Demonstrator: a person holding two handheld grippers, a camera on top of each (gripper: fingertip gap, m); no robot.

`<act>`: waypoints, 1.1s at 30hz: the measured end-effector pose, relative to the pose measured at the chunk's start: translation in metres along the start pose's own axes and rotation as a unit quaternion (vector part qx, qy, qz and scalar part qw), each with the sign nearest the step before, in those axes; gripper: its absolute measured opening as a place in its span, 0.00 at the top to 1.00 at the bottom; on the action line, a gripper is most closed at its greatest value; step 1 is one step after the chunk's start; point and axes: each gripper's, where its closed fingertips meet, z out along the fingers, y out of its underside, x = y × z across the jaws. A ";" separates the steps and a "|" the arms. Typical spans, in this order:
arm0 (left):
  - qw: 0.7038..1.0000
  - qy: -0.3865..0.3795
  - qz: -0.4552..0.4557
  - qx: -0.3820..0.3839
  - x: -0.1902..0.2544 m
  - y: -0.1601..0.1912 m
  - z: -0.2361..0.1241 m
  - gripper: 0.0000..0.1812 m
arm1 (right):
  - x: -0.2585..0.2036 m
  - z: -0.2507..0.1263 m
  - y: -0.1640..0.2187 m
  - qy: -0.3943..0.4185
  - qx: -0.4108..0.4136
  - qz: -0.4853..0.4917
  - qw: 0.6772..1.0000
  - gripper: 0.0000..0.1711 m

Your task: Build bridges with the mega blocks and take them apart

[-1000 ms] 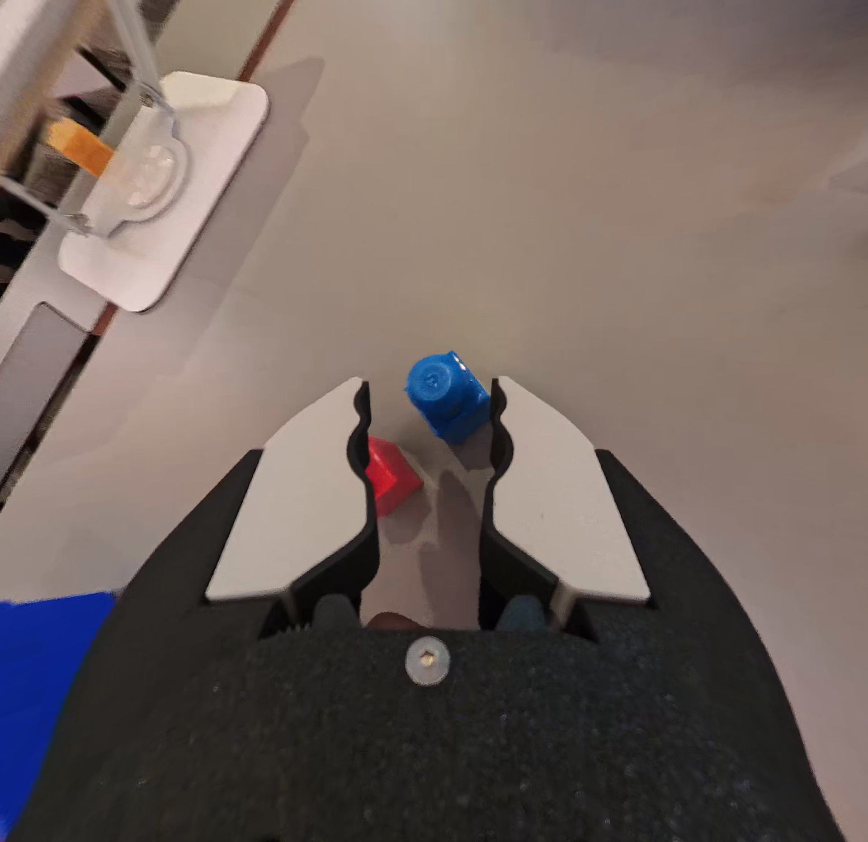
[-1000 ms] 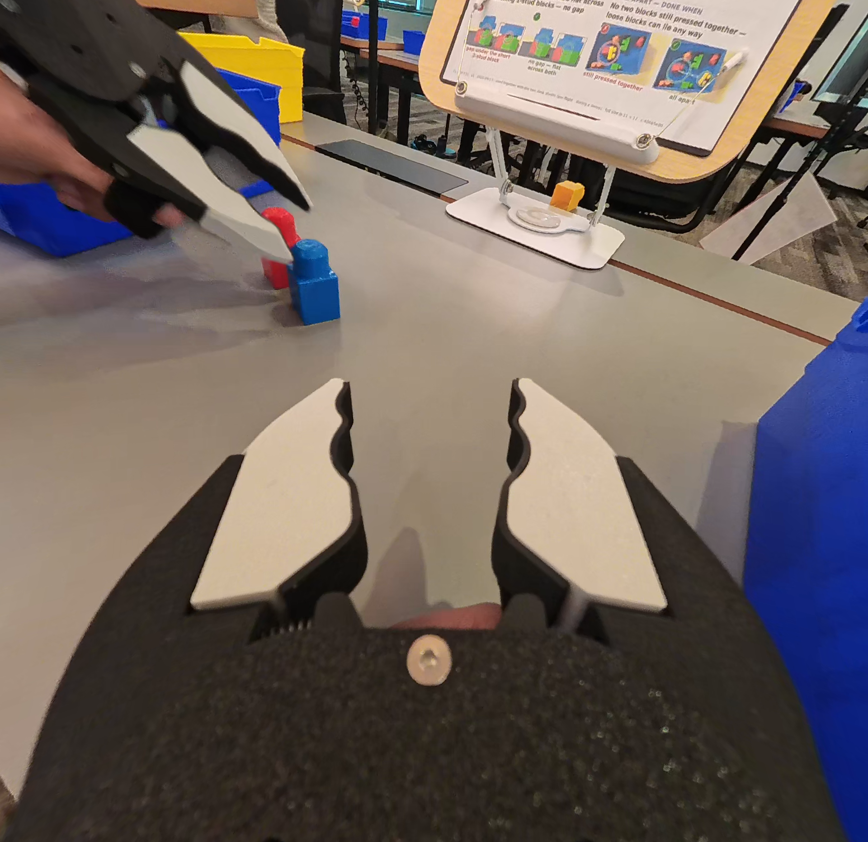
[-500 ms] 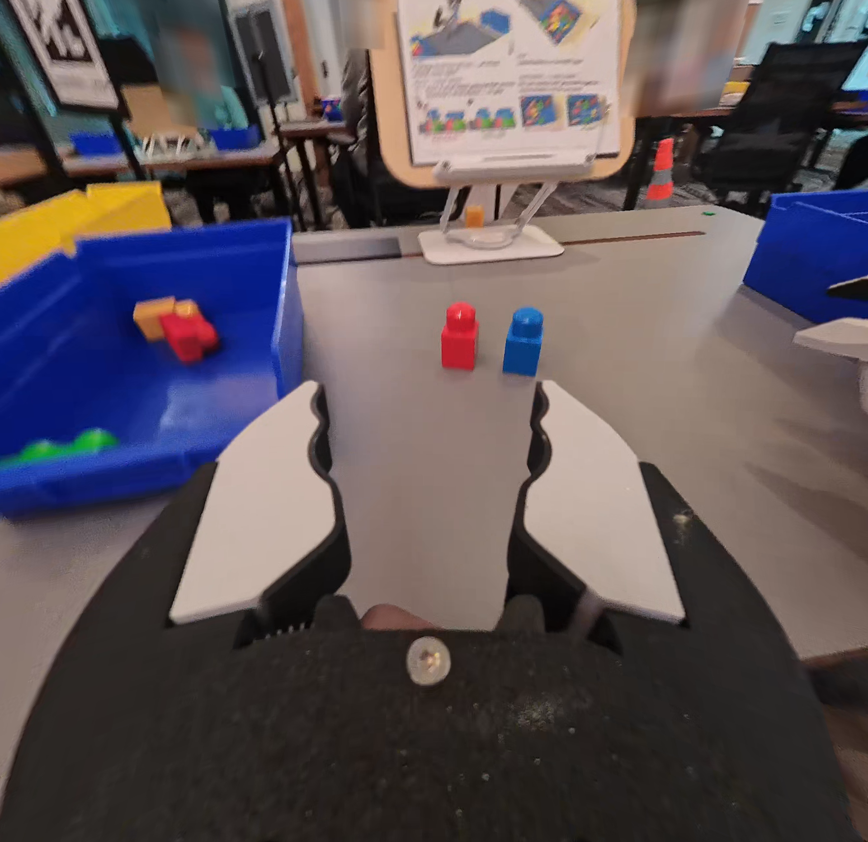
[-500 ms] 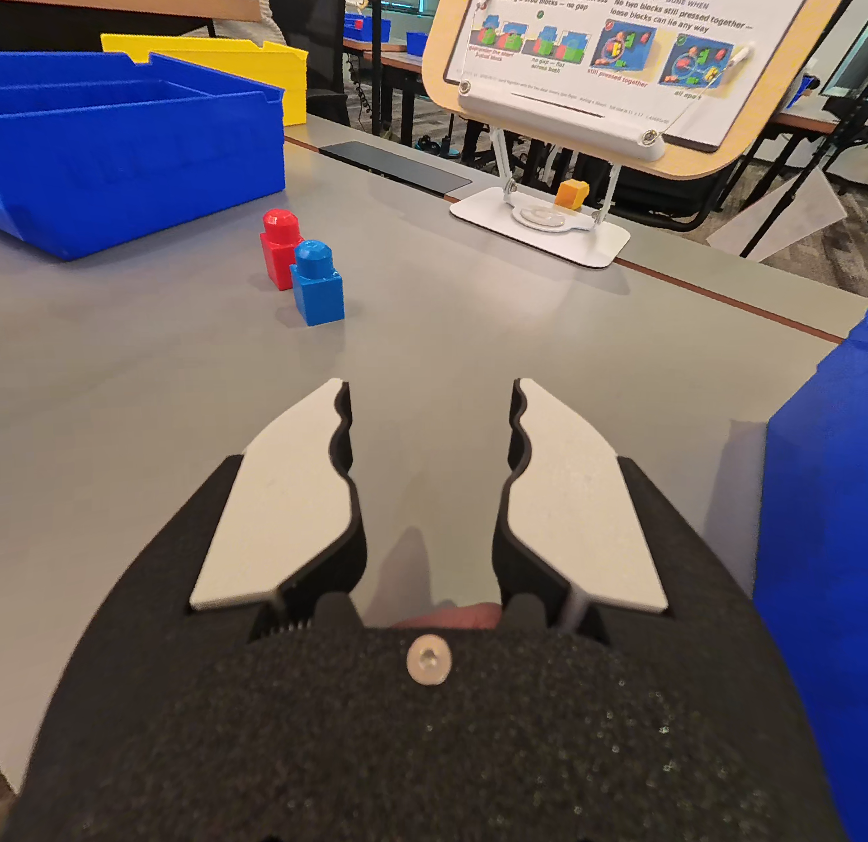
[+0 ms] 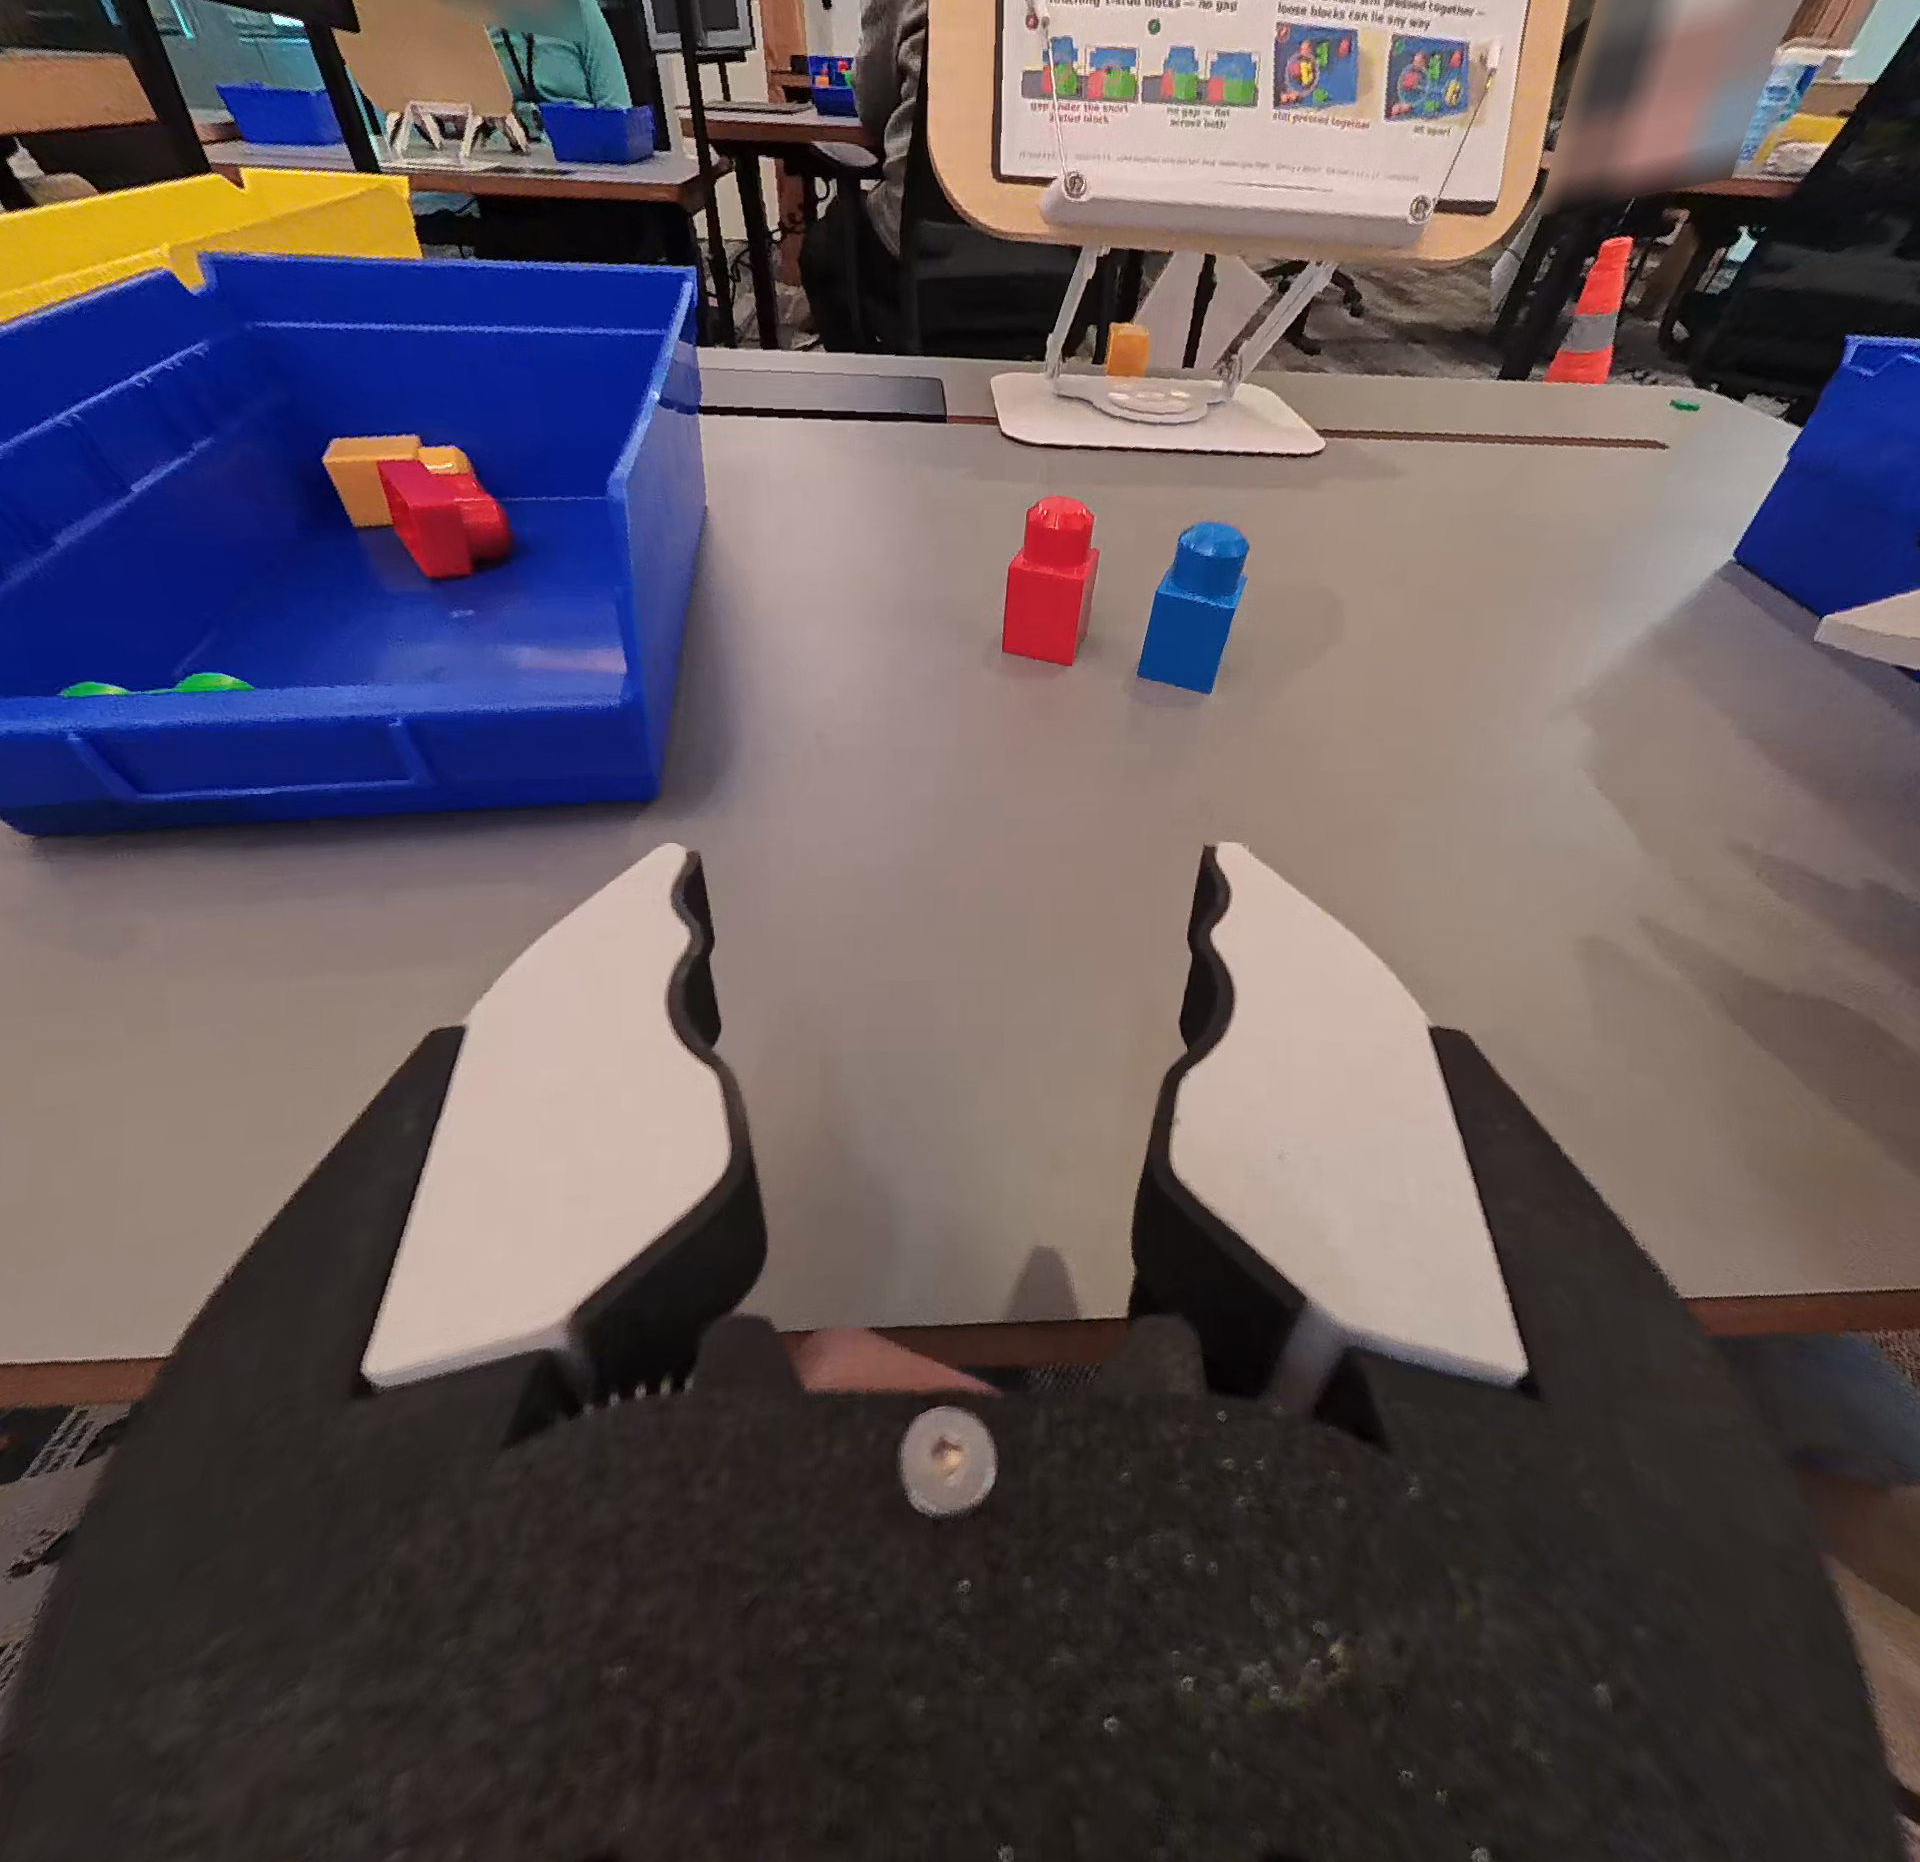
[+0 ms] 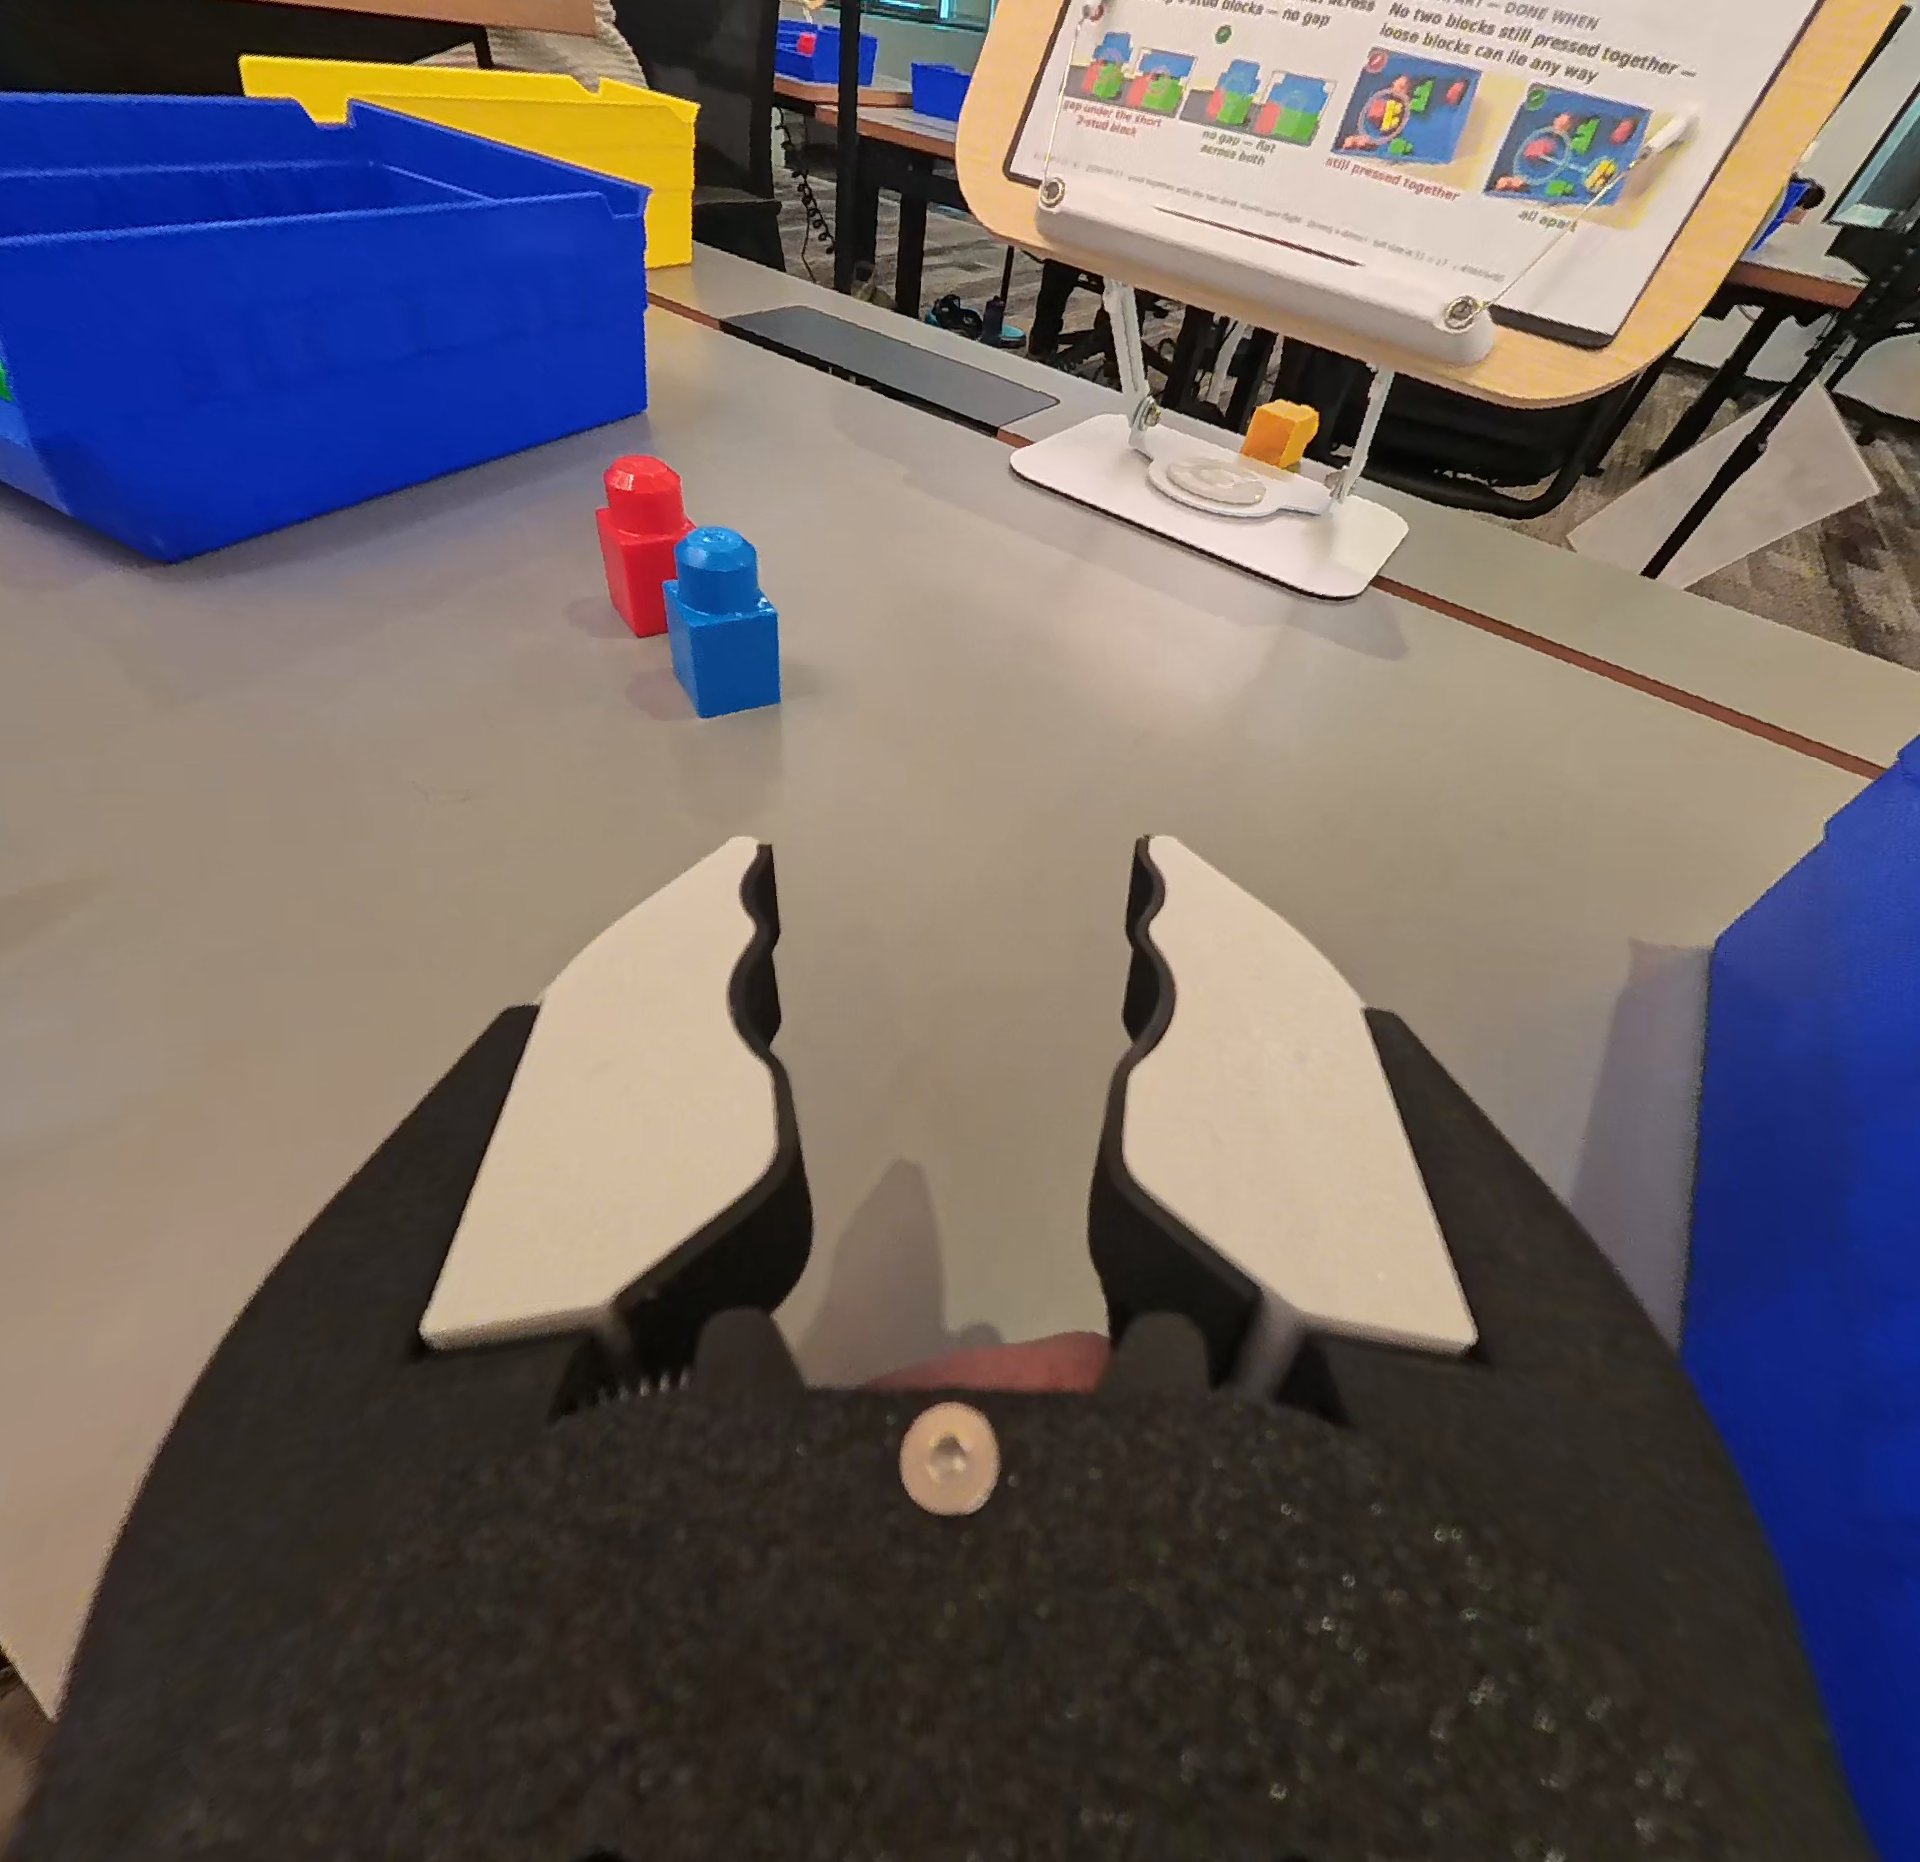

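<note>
**Two piers set, both tongs empty, span block not yet fetched**

Nearest the cameras, the left gripper (image 5: 945,856) and the right gripper (image 6: 951,846) hang over the near part of the grey table (image 5: 935,773), each with its jaws spread wide and nothing between them; neither touches a block. Held back and empty in this way, they appear to be between steps.

Farther out, a red one-stud block (image 5: 1049,591) and a blue one-stud block (image 5: 1193,612) stand upright, studs up, just beside each other with a narrow gap showing in the left wrist view. Their pairing suggests the two piers of a bridge, awaiting a two-stud block pressed across both; the gap probably needs closing first.

To the left sits a blue bin (image 5: 655,524) holding an orange block (image 5: 369,472) and a red block (image 5: 442,519) lying loose, with green studs (image 5: 156,685) at its near wall: the likely source of the span. A second blue bin (image 6: 1829,1189) stands close on the right.

Beyond, an instruction board on a white stand (image 6: 1226,503) faces the worker, with a small orange block (image 6: 1283,432) at its foot.
</note>
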 end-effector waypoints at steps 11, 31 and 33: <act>1.000 0.002 0.014 -0.021 -0.004 0.000 0.008 0.54 | 0.001 0.002 0.004 -0.002 -0.004 0.004 1.000 0.62; 0.958 -0.131 -0.045 -0.252 -0.211 -0.050 0.261 0.52 | 0.008 0.003 0.009 -0.006 -0.007 0.022 1.000 0.62; 0.946 -0.137 -0.057 -0.288 -0.220 -0.031 0.274 0.52 | 0.009 0.003 0.009 -0.005 -0.007 0.021 1.000 0.62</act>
